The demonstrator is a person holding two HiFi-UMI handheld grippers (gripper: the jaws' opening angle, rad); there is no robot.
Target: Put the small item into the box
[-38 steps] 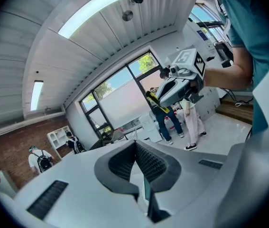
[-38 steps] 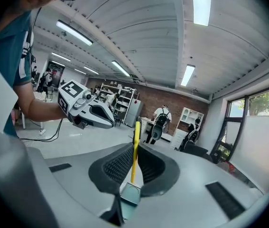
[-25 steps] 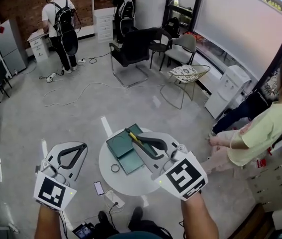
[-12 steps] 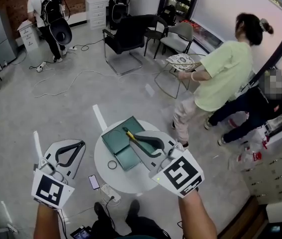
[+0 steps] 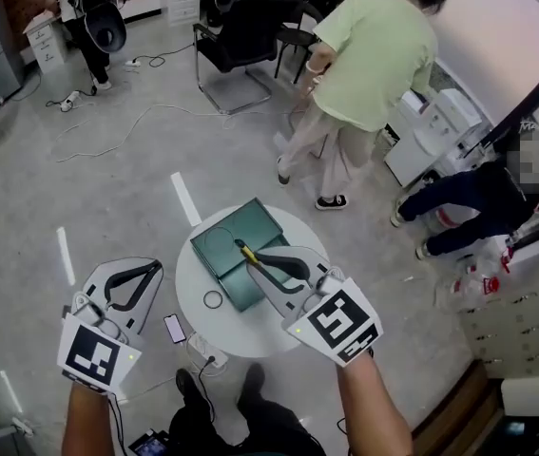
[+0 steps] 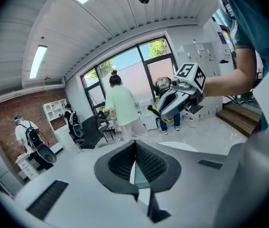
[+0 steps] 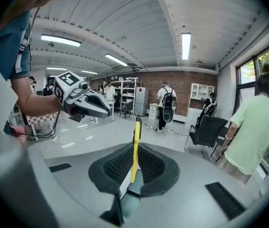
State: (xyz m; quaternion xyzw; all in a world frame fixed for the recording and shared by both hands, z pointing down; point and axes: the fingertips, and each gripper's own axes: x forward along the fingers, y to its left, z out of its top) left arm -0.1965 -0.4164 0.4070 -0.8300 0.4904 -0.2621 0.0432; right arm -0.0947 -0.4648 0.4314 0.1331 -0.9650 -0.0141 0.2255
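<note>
A dark green open box (image 5: 235, 242) lies on the small round white table (image 5: 250, 321). My right gripper (image 5: 256, 260) hovers over the box, shut on a thin yellow and black item (image 5: 248, 253). In the right gripper view that yellow item (image 7: 135, 148) stands upright, pinched between the ribbed pads (image 7: 116, 166). My left gripper (image 5: 149, 275) hangs left of the table over the floor, jaws closed together with nothing between them. In the left gripper view its pads (image 6: 148, 161) meet, and the right gripper (image 6: 159, 114) shows beyond.
A small ring (image 5: 213, 299) lies on the table left of the box. A phone (image 5: 174, 328) and a power strip (image 5: 207, 354) lie on the floor beside the table. A person in a light green shirt (image 5: 369, 60) stands behind the table, near black chairs (image 5: 240, 22).
The person in the green shirt has walked from the right side to behind the table. Both grippers have held nearly still, the yellow item staying in the right one.
</note>
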